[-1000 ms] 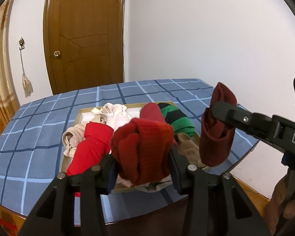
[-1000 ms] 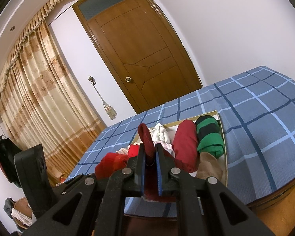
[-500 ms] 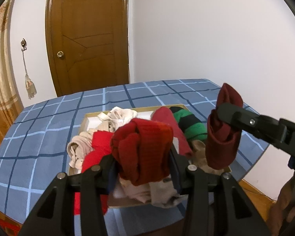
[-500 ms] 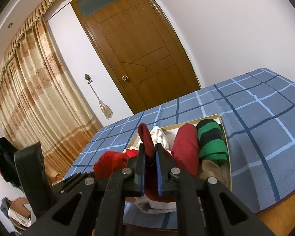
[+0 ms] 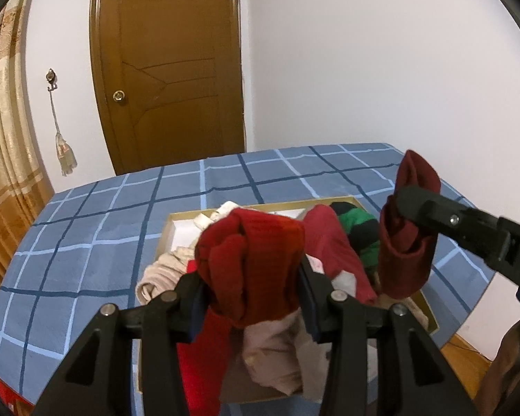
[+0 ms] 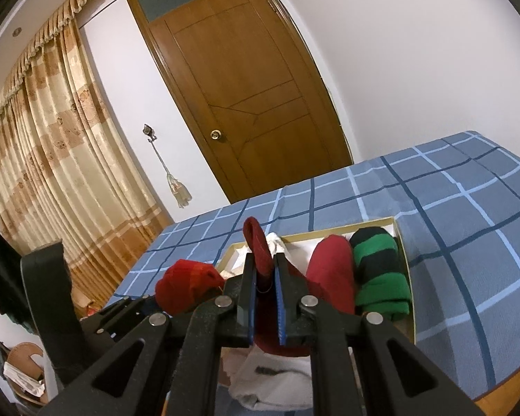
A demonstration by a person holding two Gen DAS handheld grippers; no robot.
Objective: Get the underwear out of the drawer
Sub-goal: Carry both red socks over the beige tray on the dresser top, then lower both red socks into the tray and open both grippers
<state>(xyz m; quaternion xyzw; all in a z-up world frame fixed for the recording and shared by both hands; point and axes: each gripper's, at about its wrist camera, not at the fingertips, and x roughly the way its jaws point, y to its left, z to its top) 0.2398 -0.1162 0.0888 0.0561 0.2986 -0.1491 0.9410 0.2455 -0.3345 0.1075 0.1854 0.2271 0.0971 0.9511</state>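
Note:
On the blue checked bed lies a shallow drawer [image 5: 187, 212] [image 6: 409, 277] with a gold rim. Inside are a dark red roll [image 5: 329, 242] [image 6: 332, 274], a green-and-black striped roll [image 5: 358, 228] [image 6: 378, 274], and beige [image 5: 163, 274] and white [image 6: 277, 242] pieces. My left gripper [image 5: 251, 277] is shut on a bright red knitted bundle [image 5: 253, 263] [image 6: 187, 287], held above the drawer's near end. My right gripper [image 6: 264, 277] [image 5: 404, 201] is shut on a maroon garment [image 6: 258, 246] [image 5: 405, 235], which hangs over the drawer's right side.
The bed [image 5: 104, 225] fills the middle. A brown wooden door [image 5: 170, 69] and a white wall stand behind it. Patterned curtains [image 6: 52, 138] hang on the left, above clutter on the floor. Wooden floor [image 5: 464, 346] shows past the bed's right edge.
Both grippers have drifted sideways with their garments still held. The drawer now sits lower and nearer in both views, and further right in the left wrist view.

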